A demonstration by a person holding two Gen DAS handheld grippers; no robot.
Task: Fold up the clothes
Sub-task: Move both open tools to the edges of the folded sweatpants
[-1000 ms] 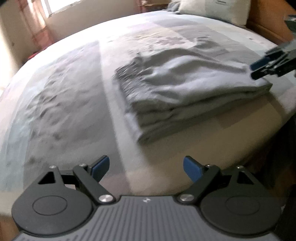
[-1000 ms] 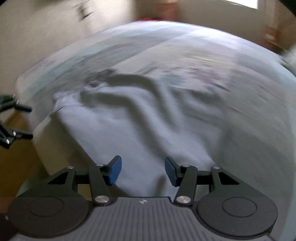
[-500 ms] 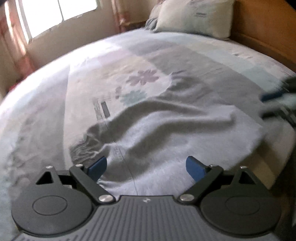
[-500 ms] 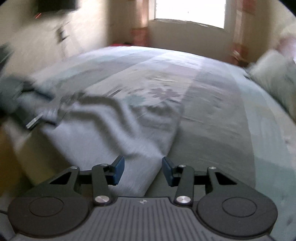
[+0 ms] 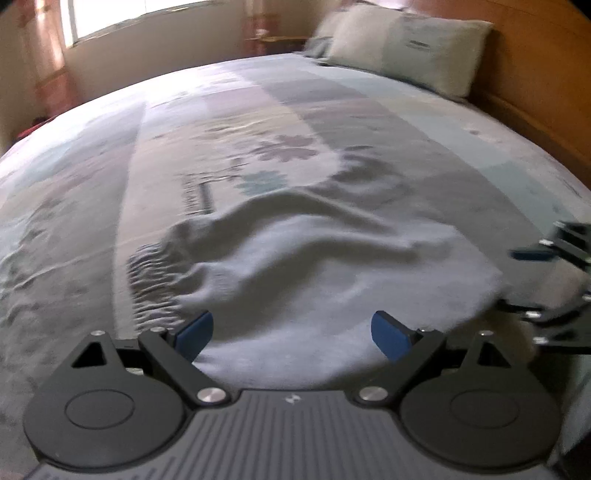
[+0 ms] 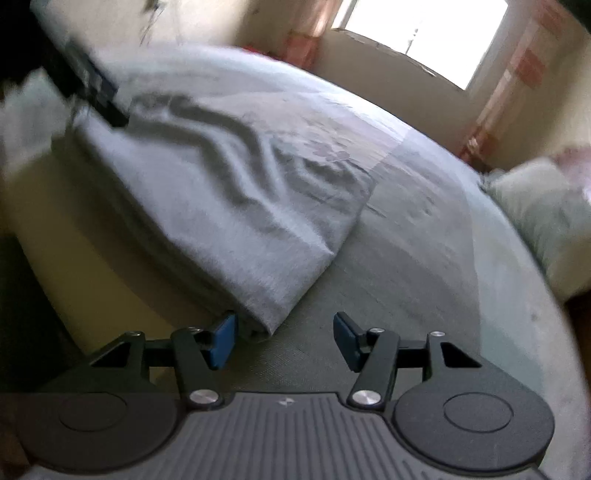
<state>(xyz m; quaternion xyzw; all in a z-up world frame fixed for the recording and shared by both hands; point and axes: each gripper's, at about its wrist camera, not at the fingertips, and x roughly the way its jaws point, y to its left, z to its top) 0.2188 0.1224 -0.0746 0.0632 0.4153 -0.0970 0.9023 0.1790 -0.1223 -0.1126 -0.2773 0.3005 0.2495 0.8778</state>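
A folded grey garment [image 5: 317, 273] lies wrinkled on the bed near its front edge. My left gripper [image 5: 291, 334] hovers open over the garment's near side, blue pads wide apart with nothing between them. In the right wrist view the same grey garment [image 6: 229, 206] stretches from the upper left down to a folded corner. My right gripper [image 6: 284, 341] is open at that corner, the cloth tip lying just inside its left pad. The right gripper [image 5: 546, 284] shows at the right edge of the left view; the left gripper [image 6: 96, 92] is a dark blur at the garment's far end.
The bed [image 5: 184, 155] has a pale patchwork cover with flower prints. Pillows [image 5: 402, 48] lean on a wooden headboard [image 5: 535, 77]. A bright window [image 6: 417, 33] with curtains is on the far wall. The mattress side [image 6: 74, 236] drops off left of the garment.
Both grippers have moved in close to the garment, left at its near side and right at its corner. The right gripper's jaws stand wider than before. The garment looks more rumpled.
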